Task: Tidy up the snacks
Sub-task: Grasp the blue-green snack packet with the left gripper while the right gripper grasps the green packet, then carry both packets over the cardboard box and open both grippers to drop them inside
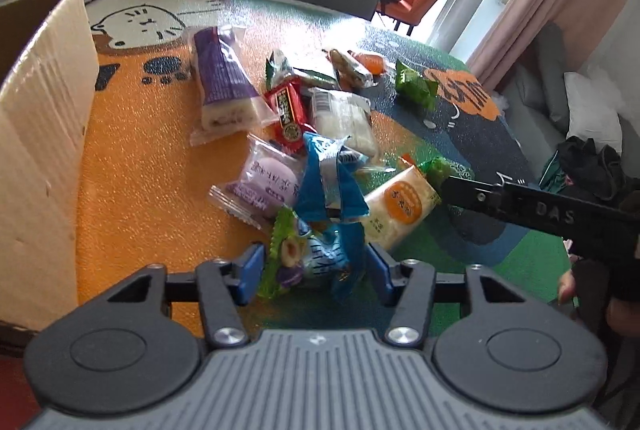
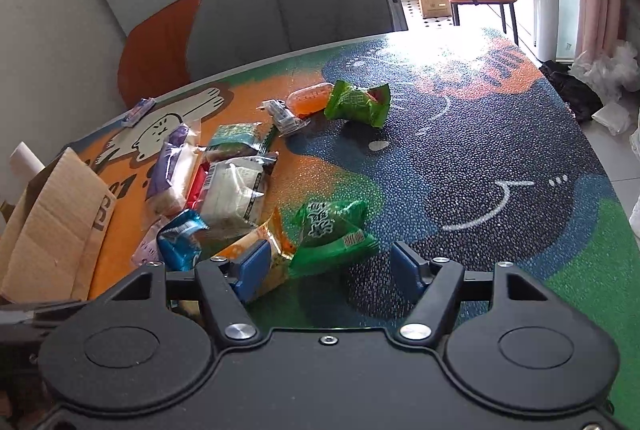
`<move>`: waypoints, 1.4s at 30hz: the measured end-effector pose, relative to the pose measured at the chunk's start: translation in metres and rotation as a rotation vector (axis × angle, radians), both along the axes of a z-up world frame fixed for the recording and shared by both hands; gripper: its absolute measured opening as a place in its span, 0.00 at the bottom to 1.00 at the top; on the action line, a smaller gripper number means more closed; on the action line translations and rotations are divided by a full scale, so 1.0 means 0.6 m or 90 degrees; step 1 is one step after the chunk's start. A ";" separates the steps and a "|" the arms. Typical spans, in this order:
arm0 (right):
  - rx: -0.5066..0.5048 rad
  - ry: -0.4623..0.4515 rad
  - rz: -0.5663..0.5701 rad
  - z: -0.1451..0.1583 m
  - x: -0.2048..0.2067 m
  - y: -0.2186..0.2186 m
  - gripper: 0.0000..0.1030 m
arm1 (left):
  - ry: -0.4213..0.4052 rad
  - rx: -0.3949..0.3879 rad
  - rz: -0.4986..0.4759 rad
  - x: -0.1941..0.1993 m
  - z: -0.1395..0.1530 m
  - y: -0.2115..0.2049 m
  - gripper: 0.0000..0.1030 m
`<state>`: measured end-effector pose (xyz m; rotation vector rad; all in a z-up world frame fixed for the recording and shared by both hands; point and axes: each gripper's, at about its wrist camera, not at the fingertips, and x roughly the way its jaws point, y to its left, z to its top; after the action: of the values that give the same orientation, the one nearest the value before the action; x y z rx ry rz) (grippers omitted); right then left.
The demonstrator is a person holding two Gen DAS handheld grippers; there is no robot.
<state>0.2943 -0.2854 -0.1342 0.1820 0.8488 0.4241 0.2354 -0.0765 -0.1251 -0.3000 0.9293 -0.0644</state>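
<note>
glossy plastic snack wrappers [image 1: 320,181]; matt corrugated cardboard box [image 1: 44,133]; pebbled table mat [image 2: 480,157]

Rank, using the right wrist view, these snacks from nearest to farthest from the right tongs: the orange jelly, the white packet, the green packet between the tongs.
1. Green packet, between the right tongs, towards their left pad.
2. White packet, mid-pile, left.
3. Orange jelly, far side, beside another green packet.

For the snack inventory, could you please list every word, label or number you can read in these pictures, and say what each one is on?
"DAS": raised letters on the black arm of the right gripper, seen from the left wrist.
Print on the cardboard box flap: cut off, not readable.
Writing on the table mat: stylised, not readable.
Snack wrappers, including the green packet and the red packet: characters too blurred or small to read.
</note>
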 end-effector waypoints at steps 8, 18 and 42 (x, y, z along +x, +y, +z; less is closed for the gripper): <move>-0.016 -0.008 0.004 -0.012 0.028 0.024 0.56 | -0.006 -0.002 0.012 -0.004 0.021 0.019 0.30; -0.023 -0.027 -0.008 -0.008 0.022 0.027 0.31 | -0.042 0.011 0.045 -0.030 0.056 0.055 0.29; 0.018 -0.116 0.044 0.104 -0.058 0.115 0.31 | -0.155 0.034 0.099 -0.104 0.166 0.128 0.29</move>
<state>0.2597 -0.2164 -0.0715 0.1390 0.6722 0.5098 0.1729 0.0003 -0.0253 -0.3071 0.6636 0.0655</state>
